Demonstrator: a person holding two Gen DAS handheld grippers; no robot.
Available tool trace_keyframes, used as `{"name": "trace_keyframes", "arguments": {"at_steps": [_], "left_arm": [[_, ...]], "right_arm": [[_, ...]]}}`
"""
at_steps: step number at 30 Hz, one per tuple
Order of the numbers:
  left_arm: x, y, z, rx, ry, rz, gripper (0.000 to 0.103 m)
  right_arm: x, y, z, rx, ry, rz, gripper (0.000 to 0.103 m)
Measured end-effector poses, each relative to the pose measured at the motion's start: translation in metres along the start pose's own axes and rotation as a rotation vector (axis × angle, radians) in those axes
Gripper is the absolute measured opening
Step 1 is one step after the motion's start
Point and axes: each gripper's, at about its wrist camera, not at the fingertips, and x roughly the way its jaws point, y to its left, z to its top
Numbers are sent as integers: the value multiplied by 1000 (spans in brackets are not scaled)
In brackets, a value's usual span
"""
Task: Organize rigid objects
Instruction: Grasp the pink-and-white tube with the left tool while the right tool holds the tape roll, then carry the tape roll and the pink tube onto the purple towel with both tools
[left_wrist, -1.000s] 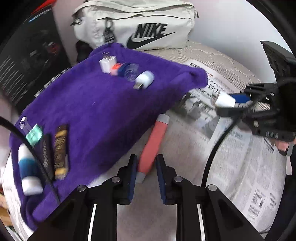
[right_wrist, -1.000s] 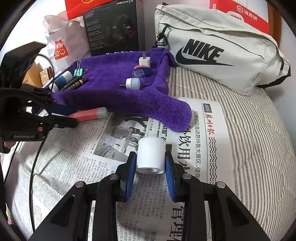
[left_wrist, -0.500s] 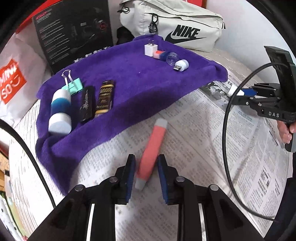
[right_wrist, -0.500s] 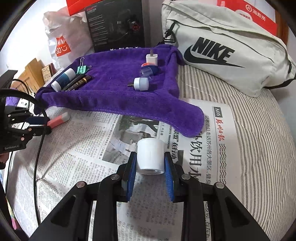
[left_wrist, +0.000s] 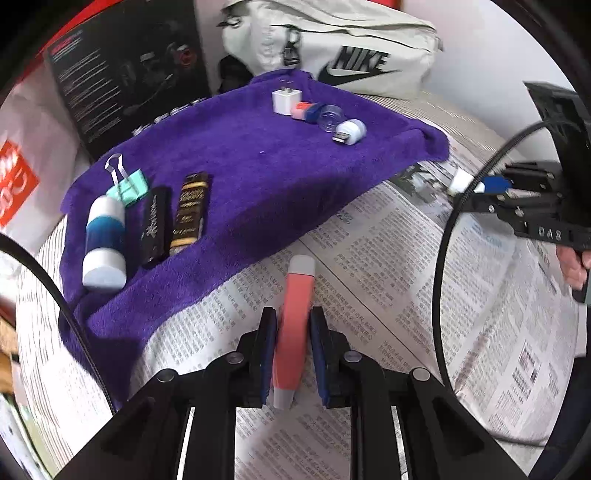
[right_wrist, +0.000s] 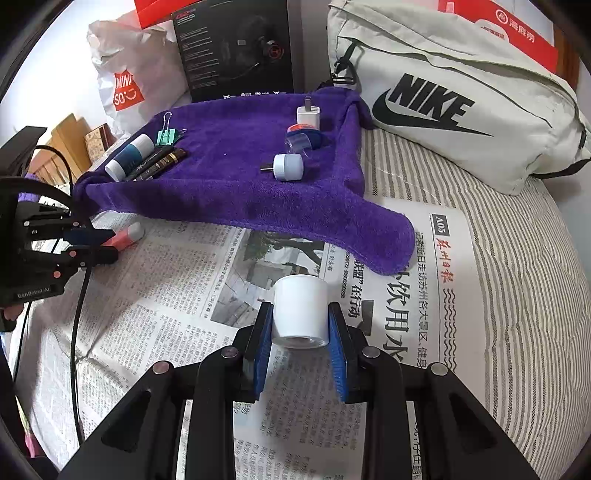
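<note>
A pink tube (left_wrist: 300, 284) with grey ends lies on the newspaper (left_wrist: 388, 266) just in front of the purple towel (left_wrist: 258, 177). My left gripper (left_wrist: 293, 315) straddles the tube, its jaws closing with both pads against the tube's sides. From the right wrist view the same pink tube (right_wrist: 127, 236) sticks out of the left gripper (right_wrist: 99, 245). My right gripper (right_wrist: 299, 308) is shut on a white cup-shaped cap (right_wrist: 301, 295), held just above the newspaper (right_wrist: 166, 295) near the corner of the purple towel (right_wrist: 229, 177). That right gripper (left_wrist: 480, 188) shows at the right of the left wrist view.
On the towel lie a white-and-blue tube (left_wrist: 103, 243), two dark sticks (left_wrist: 155, 225), a mint binder clip (left_wrist: 127, 186), a white charger (left_wrist: 286, 101) and a USB light (left_wrist: 351, 131). Behind stand a Nike bag (right_wrist: 443, 110) and a black box (right_wrist: 236, 48). A black cable (left_wrist: 443, 258) loops right.
The left gripper slid farther along the pink tube and turned, so the tube now sits deeper between its pads. The right gripper kept the white cap and barely moved.
</note>
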Motion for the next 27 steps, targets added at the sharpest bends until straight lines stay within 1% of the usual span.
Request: {"name": "trace_keyframes", "arguments": {"at_steps": [2, 5, 9, 16, 27], "left_arm": [[0, 0, -1, -28, -8, 7, 18], [-2, 5, -4, -108, -23, -1, 18], [-6, 9, -7, -155, -33, -5, 18], [-22, 13, -6, -181, -71, -5, 18], [-37, 14, -3, -182, -101, 0, 18]], "right_arm": [[0, 2, 3, -4, 7, 2, 29], [-1, 6, 9, -7, -1, 5, 29], [-3, 11, 15, -22, 0, 6, 29], [-8, 17, 20, -41, -7, 7, 29], [-11, 26, 23, -54, -11, 21, 29]]}}
